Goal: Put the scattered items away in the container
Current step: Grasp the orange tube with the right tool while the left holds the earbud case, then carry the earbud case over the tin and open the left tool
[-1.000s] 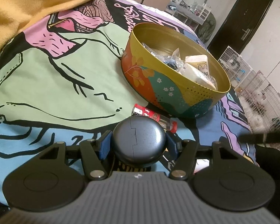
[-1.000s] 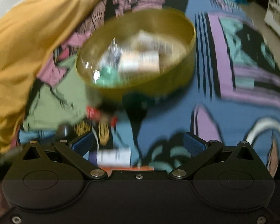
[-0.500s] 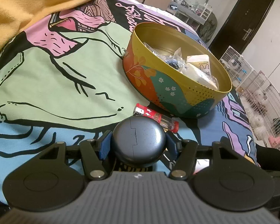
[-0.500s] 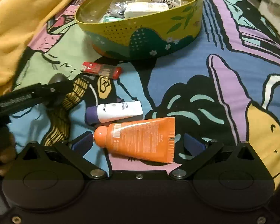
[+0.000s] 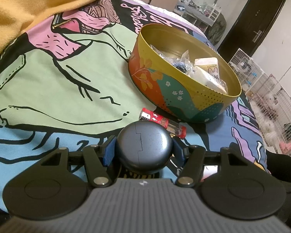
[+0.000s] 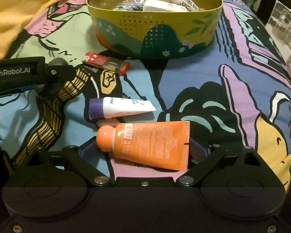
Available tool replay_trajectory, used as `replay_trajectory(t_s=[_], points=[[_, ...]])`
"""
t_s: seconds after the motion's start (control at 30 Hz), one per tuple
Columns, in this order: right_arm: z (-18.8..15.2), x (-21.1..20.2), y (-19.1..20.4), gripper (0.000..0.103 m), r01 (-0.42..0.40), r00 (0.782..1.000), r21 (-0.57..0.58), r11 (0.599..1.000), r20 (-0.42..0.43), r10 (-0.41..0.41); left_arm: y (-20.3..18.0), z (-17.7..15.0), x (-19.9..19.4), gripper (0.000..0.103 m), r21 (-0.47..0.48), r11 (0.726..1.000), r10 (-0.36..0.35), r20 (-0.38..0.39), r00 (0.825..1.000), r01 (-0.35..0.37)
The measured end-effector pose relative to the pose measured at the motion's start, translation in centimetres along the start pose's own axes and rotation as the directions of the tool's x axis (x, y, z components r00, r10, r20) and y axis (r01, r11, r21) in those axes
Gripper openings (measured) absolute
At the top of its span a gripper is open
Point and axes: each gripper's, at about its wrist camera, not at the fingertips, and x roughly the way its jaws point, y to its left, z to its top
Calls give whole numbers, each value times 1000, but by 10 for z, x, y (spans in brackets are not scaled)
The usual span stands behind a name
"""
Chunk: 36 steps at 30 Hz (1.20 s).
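My left gripper is shut on a round dark blue-grey case, held just above the printed bedspread. Beyond it lies a red lighter in front of the painted tin container, which holds several packets. In the right wrist view, an orange tube lies on its side between the jaws of my right gripper. The jaws are closing and their pads stand just off the tube's ends. A white tube with a purple cap lies just past it, then the lighter and the tin.
A yellow blanket is heaped at the far left of the bed. The left gripper's arm reaches in from the left in the right wrist view. White wire cages and a dark door stand beyond the bed's right edge.
My right gripper swung away from the tin and came down over the orange tube, which now sits between its narrowing jaws. The left gripper and its case stayed still.
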Motion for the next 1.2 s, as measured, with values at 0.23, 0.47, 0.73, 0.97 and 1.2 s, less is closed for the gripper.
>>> replay_trajectory(t_s=[0.23,0.47,0.73,0.97,1.2], points=[[1,-26,-30,95,-115,993,-38,993,23,116,-3,-1,-2,63,12,1000,-1,9,1000,1],[18,-44,-79,95,-79,991,-63,995,103,86,-8,-3,-3,63,38,999,1,6,1000,-2],[39,-45,-116,95,-98,980,-67,993,167,108,-11,-4,-3,63,57,998,30,-5,1000,-30],[46,-31,-125,95,-165,968,4,986,193,161,-12,-3,-4,63,53,997,61,-22,998,-60],[47,-27,-128,95,-197,963,37,980,197,186,-20,1,-5,63,73,993,92,-27,995,-90]])
